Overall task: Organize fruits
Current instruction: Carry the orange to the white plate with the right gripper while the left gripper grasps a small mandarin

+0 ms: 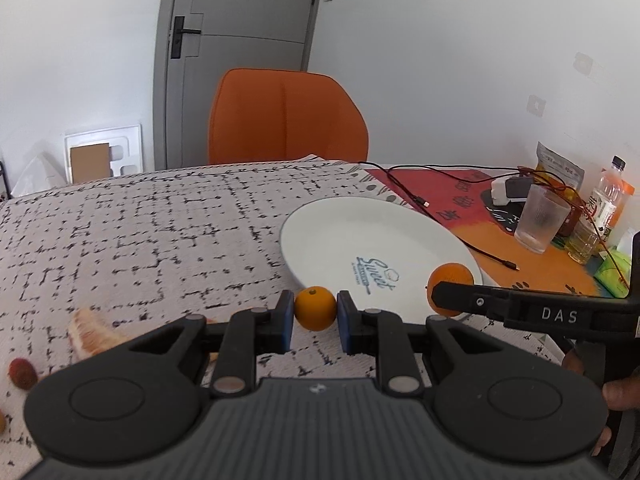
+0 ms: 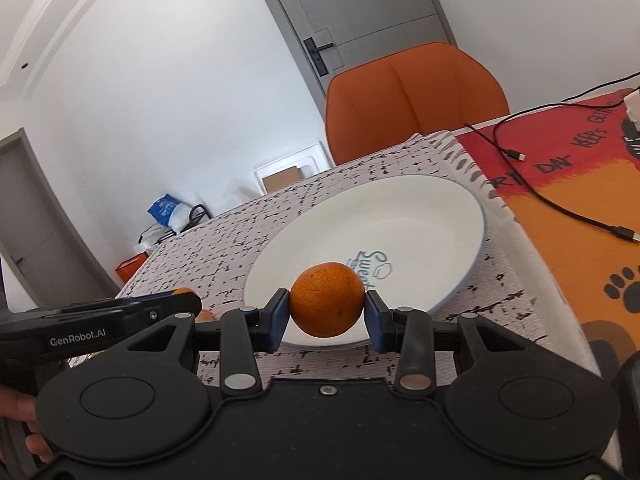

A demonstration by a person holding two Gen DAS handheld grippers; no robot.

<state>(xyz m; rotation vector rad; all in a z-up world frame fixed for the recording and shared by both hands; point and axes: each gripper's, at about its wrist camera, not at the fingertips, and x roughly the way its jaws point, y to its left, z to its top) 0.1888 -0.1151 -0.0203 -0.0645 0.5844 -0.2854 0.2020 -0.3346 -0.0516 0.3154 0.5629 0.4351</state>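
White walls, a grey door and an orange upholstered chair [image 1: 286, 116] stand behind the table, whose black-flecked white cloth [image 1: 140, 232] carries a round white plate with blue lettering [image 1: 360, 228]. Both tools arrive loaded, seemingly so that two fruits can go onto the plate together. The left gripper [image 1: 315, 316] has its blue pads closed against a small smooth orange citrus fruit [image 1: 315, 308], just short of the plate's near rim. The right gripper [image 2: 327, 314] is clamped, jaws spread wider, on a larger dimpled orange [image 2: 327, 305], raised over the near edge of the plate. Only the left wrist view shows fruit not yet gathered: a pale peeled citrus segment [image 1: 94, 338] and a small red fruit [image 1: 22, 373] lying on the cloth, plus a clear tumbler [image 1: 541, 222] and bottles on the orange mat. Only the right wrist view shows how the larger orange hangs clear of the plate's surface.
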